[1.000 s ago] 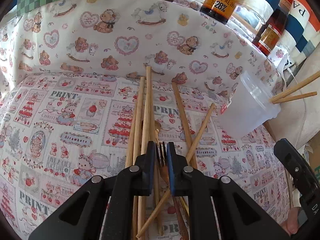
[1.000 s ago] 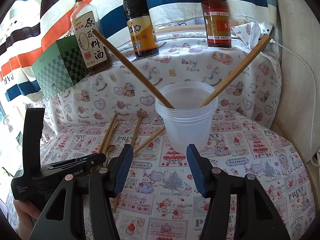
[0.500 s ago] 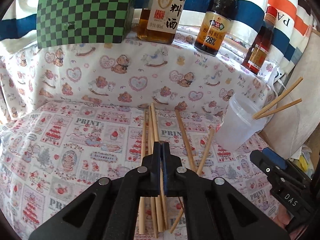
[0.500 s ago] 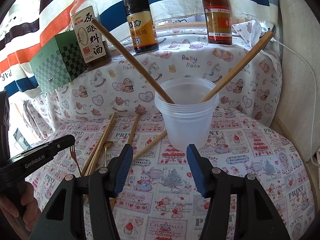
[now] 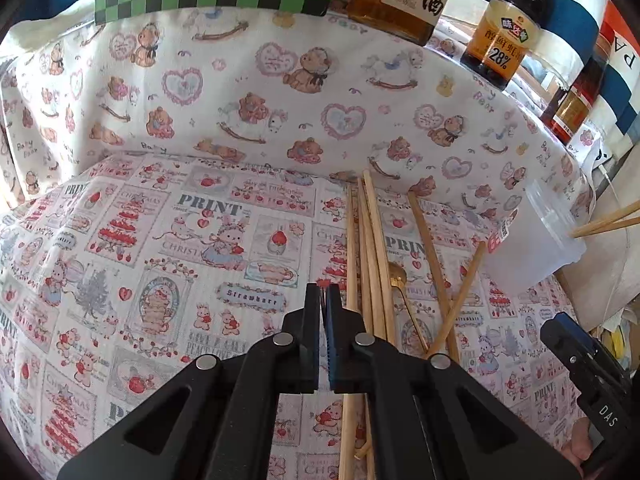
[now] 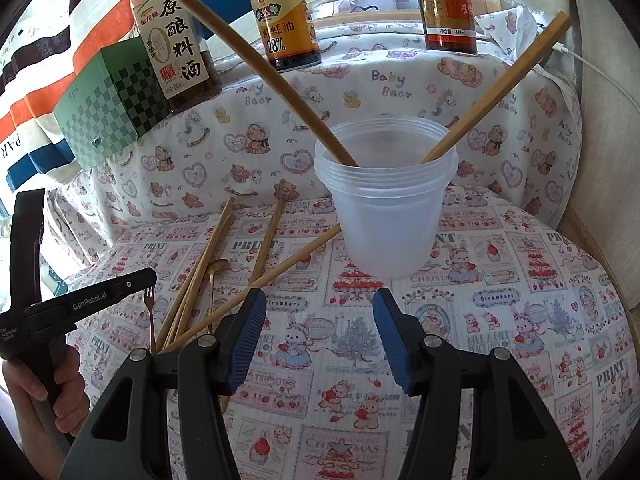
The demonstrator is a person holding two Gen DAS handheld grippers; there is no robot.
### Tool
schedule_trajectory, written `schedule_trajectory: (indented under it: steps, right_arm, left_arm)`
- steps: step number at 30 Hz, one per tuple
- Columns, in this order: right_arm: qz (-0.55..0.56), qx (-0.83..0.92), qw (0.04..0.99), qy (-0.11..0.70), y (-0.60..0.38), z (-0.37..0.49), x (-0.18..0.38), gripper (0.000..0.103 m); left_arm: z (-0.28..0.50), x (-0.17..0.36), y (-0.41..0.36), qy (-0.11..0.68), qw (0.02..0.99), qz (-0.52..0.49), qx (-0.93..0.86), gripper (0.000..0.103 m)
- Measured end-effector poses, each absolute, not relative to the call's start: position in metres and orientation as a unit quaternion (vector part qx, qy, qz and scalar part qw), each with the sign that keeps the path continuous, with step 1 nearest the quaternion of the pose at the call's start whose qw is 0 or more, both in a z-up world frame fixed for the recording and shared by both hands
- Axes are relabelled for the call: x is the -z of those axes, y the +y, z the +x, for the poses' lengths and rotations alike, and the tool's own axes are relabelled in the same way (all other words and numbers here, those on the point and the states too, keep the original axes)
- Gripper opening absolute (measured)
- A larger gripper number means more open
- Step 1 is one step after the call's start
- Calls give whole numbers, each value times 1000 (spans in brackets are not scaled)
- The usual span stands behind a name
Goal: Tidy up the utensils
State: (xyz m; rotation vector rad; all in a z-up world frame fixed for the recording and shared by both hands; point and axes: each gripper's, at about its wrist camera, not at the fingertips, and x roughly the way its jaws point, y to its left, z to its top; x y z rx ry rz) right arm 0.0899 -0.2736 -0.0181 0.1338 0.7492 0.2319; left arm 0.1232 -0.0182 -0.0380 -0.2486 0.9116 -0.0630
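Observation:
My left gripper [image 5: 324, 294] is shut on a small gold fork [image 6: 149, 312], whose tines stick up past its fingertips in the right wrist view; the fork hangs above the cloth. Several wooden chopsticks [image 5: 372, 248] and a gold spoon [image 5: 398, 276] lie on the patterned cloth, just right of the left gripper. A translucent plastic cup [image 6: 386, 200] stands on the cloth with two chopsticks [image 6: 256, 60] leaning in it. My right gripper [image 6: 318, 332] is open and empty, a short way in front of the cup.
Three sauce bottles [image 6: 286, 24] and a green checkered box [image 6: 112, 104] stand on a raised ledge behind the cloth-covered table. A white cable [image 6: 592, 64] runs along the wall at the right. The left hand's gripper body [image 6: 80, 304] is at the left.
My left gripper closed on the gold fork in the pile, lifted it off the cloth and shifted left of the chopsticks. The right gripper stayed open in front of the cup.

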Motion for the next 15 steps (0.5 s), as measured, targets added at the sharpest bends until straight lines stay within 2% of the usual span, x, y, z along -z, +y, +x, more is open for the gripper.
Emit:
schedule_trajectory:
  steps: [6,15]
  right_arm:
    - [59,-111,920,371,-272,92,21,58]
    - [50,-101,928,355,-273,88,16,58]
  left_arm:
    - [127,47,-36,452,890,-56,-7,2]
    - [131,55,-41,464,885,-40,-24,2]
